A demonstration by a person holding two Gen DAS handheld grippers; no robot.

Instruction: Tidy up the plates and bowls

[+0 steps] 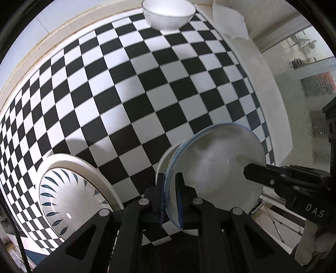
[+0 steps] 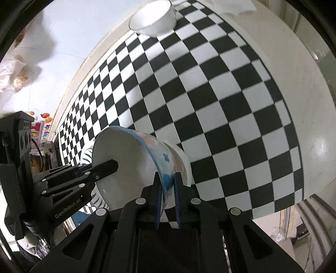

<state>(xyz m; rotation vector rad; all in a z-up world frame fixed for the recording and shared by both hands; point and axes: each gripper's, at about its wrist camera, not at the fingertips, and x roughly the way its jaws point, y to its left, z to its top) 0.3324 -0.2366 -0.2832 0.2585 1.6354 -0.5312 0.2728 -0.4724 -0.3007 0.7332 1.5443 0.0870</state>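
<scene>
In the left wrist view, the left gripper is nearly closed, its two blue-padded fingers clamped on the rim of a floral bowl, one finger inside the wall and one outside. The bowl is tipped on edge with its pale interior facing the 3 o'clock side of the frame, raised over the checkered tablecloth. From 3 o'clock the right gripper reaches in, one black finger lying across the bowl's interior near the opposite rim. At 8 o'clock a plate with blue leaf marks lies on the cloth, sitting on a wider cream plate whose rim shows around it. A plain white bowl stands upright at 12 o'clock at the far edge of the cloth, well apart from the rest. In the right wrist view, the right gripper is likewise narrowed to the thickness of the bowl wall, its blue pads pinching the floral bowl at the rim, where blue and orange flowers show on the outer side. The left gripper enters from 9 o'clock, one finger inside the bowl. Beneath the bowl at 8 o'clock a sliver of the leaf-marked plate shows. The white bowl sits at 12 o'clock, and the checkered cloth fills the middle.
</scene>
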